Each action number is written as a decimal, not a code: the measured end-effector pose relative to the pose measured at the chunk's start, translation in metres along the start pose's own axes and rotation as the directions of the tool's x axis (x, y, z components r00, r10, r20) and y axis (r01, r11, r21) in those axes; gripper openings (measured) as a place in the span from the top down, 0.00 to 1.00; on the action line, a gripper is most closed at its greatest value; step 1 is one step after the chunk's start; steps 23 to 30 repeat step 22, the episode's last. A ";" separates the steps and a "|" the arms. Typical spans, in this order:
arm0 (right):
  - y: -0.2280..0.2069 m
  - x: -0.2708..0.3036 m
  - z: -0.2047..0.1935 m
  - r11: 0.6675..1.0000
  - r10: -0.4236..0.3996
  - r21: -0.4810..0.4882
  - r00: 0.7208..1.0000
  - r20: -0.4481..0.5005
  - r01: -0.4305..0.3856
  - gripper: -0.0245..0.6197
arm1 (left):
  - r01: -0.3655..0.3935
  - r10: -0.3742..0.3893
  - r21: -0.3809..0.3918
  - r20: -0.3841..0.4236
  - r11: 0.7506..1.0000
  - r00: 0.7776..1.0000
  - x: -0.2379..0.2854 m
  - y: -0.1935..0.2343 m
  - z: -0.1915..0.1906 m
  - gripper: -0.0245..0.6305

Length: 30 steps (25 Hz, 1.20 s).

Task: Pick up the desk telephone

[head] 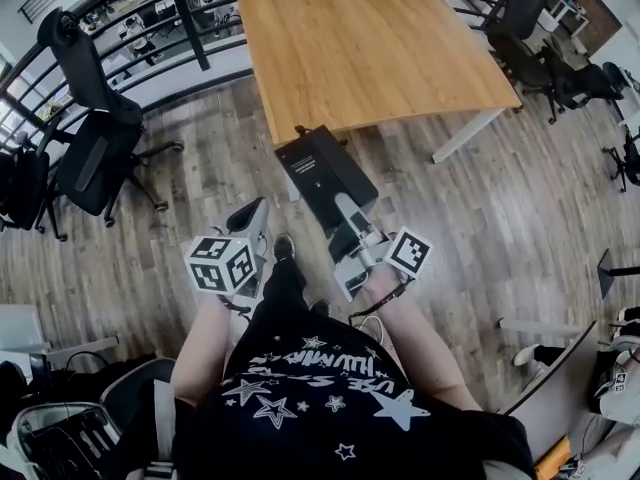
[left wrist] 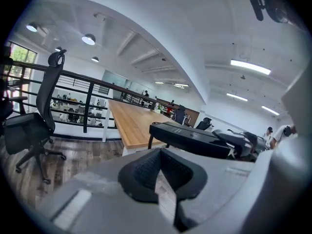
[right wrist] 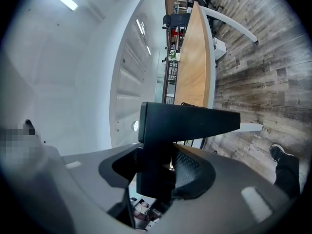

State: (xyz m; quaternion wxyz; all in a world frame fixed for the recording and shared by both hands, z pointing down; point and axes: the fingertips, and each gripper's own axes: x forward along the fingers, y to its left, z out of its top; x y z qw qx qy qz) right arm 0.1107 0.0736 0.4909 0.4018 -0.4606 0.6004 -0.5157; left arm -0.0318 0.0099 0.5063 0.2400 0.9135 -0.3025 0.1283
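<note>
Head view: the desk telephone point(head: 318, 173), a black slab, hangs in the air above the wood floor point(head: 500, 218), just short of the near edge of the tabletop point(head: 370, 38). Its long axis runs from centre frame up and to the left, the far end pointing at the tabletop. The right gripper point(head: 346, 230) holds its near, lower-right end. The left gripper point(head: 254, 218) sits left of the telephone, apart from it. 1 office chair point(head: 95, 138) stands at left of frame.

Left gripper view: the left gripper point(left wrist: 165, 175) has its 2 jaws drawn nearly together, with only a thin slit between the dark pads and nothing in it. The telephone point(left wrist: 190, 138) lies beyond and above the jaws, clear of them, its long axis level across centre frame. The right gripper point(left wrist: 239, 143) is at its right-hand end. The tabletop point(left wrist: 131, 121) is behind it, with a chair point(left wrist: 34, 126) and a railing point(left wrist: 87, 89) at left.

Right gripper view: the right gripper point(right wrist: 156, 173) is clamped on the telephone point(right wrist: 190, 123). A black block of the telephone sits between the 2 pads. Above the jaws the body spans centre frame as a wedge, thick at left and tapering towards the right. The tabletop point(right wrist: 195, 67) appears edge-on at upper centre. A shoe point(right wrist: 280, 152) shows at lower right.
</note>
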 end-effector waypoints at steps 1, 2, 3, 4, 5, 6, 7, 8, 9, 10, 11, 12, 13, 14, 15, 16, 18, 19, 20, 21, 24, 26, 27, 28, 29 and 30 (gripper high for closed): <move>0.001 -0.002 0.001 1.000 0.001 0.005 1.000 -0.002 -0.001 0.66 | -0.004 0.004 -0.002 -0.001 1.000 1.000 0.000 -0.003 0.000 0.96; 0.002 -0.004 0.002 1.000 -0.001 0.007 1.000 -0.004 0.001 0.66 | -0.006 0.006 -0.004 -0.003 1.000 1.000 -0.001 -0.005 0.001 0.96; 0.002 -0.005 0.002 1.000 -0.003 0.007 1.000 -0.005 0.003 0.66 | -0.007 0.007 -0.006 -0.003 1.000 1.000 -0.002 -0.006 0.001 0.96; 0.002 -0.006 0.002 1.000 -0.004 0.006 1.000 -0.007 0.004 0.66 | -0.008 0.008 -0.006 -0.003 1.000 1.000 -0.003 -0.007 0.001 0.96; 0.002 -0.006 0.001 1.000 -0.004 0.006 1.000 -0.008 0.004 0.66 | -0.009 0.009 -0.005 -0.002 1.000 1.000 -0.004 -0.008 0.001 0.96; 0.002 -0.006 0.000 1.000 -0.003 0.007 1.000 -0.010 0.003 0.66 | -0.010 0.010 -0.004 -0.002 1.000 1.000 -0.005 -0.009 0.001 0.96; 0.003 -0.006 0.000 1.000 -0.002 0.009 1.000 -0.011 0.002 0.66 | -0.011 0.011 -0.002 -0.002 1.000 1.000 -0.006 -0.010 0.001 0.96; 0.003 -0.006 0.000 1.000 -0.001 0.010 1.000 -0.013 0.002 0.66 | -0.011 0.011 -0.001 -0.003 1.000 1.000 -0.007 -0.012 0.001 0.96; 0.004 -0.007 0.000 1.000 -0.002 0.012 1.000 -0.013 0.002 0.66 | -0.011 0.011 -0.001 -0.004 1.000 1.000 -0.007 -0.014 0.002 0.96; 0.005 -0.008 0.001 1.000 -0.001 0.015 1.000 -0.012 0.002 0.66 | -0.011 0.011 -0.001 -0.006 1.000 1.000 -0.008 -0.016 0.001 0.96; 0.005 -0.009 0.001 1.000 0.001 0.018 1.000 -0.010 -0.001 0.66 | -0.010 0.010 0.000 -0.008 1.000 1.000 -0.008 -0.018 0.000 0.96; 0.004 -0.010 0.001 1.000 0.006 0.022 1.000 -0.008 -0.006 0.66 | -0.010 0.010 0.003 -0.009 1.000 1.000 -0.008 -0.020 -0.003 0.96; 0.003 -0.012 0.001 1.000 0.012 0.024 1.000 -0.007 -0.012 0.66 | -0.011 0.011 0.005 -0.008 1.000 1.000 -0.009 -0.021 -0.006 0.96; 0.001 -0.014 0.000 1.000 0.016 0.023 1.000 -0.007 -0.016 0.66 | -0.012 0.012 0.006 -0.007 1.000 1.000 -0.009 -0.021 -0.009 0.96; -0.001 -0.015 -0.002 1.000 0.018 0.020 1.000 -0.008 -0.017 0.66 | -0.013 0.013 0.005 -0.005 1.000 1.000 -0.010 -0.021 -0.012 0.96; -0.003 -0.015 -0.004 1.000 0.017 0.015 1.000 -0.010 -0.017 0.66 | -0.013 0.013 0.004 -0.004 1.000 1.000 -0.011 -0.020 -0.014 0.96; -0.006 -0.014 -0.007 1.000 0.011 0.006 1.000 -0.015 -0.011 0.66 | -0.013 0.013 0.004 -0.006 1.000 1.000 -0.012 -0.017 -0.016 0.96; -0.006 -0.012 -0.008 1.000 0.008 0.005 1.000 -0.017 -0.008 0.66 | -0.011 0.011 0.005 -0.007 1.000 1.000 -0.012 -0.016 -0.015 0.96; -0.006 -0.010 -0.009 1.000 0.005 0.005 1.000 -0.019 -0.005 0.66 | -0.008 0.008 0.006 -0.009 1.000 1.000 -0.012 -0.015 -0.014 0.96; -0.006 -0.008 -0.010 1.000 0.003 0.006 1.000 -0.020 -0.003 0.66 | -0.006 0.006 0.007 -0.012 1.000 1.000 -0.012 -0.014 -0.012 0.96; -0.005 -0.006 -0.011 1.000 0.000 0.007 1.000 -0.022 0.000 0.66 | -0.003 0.003 0.008 -0.014 1.000 1.000 -0.012 -0.013 -0.011 0.96; -0.005 -0.006 -0.011 1.000 0.000 0.007 1.000 -0.022 0.000 0.66 | -0.003 0.003 0.008 -0.014 1.000 1.000 -0.012 -0.013 -0.011 0.96; -0.005 -0.006 -0.011 1.000 0.000 0.007 1.000 -0.022 0.000 0.66 | -0.003 0.003 0.008 -0.014 1.000 1.000 -0.012 -0.013 -0.011 0.96; -0.005 -0.006 -0.011 1.000 0.000 0.007 1.000 -0.022 0.000 0.66 | -0.003 0.003 0.008 -0.014 1.000 1.000 -0.012 -0.013 -0.011 0.96; -0.005 -0.006 -0.011 1.000 0.000 0.007 1.000 -0.022 0.000 0.66 | -0.003 0.003 0.008 -0.014 1.000 1.000 -0.012 -0.013 -0.011 0.96; -0.005 -0.006 -0.011 1.000 0.000 0.007 1.000 -0.022 0.000 0.66 | -0.003 0.003 0.008 -0.014 1.000 1.000 -0.012 -0.013 -0.011 0.96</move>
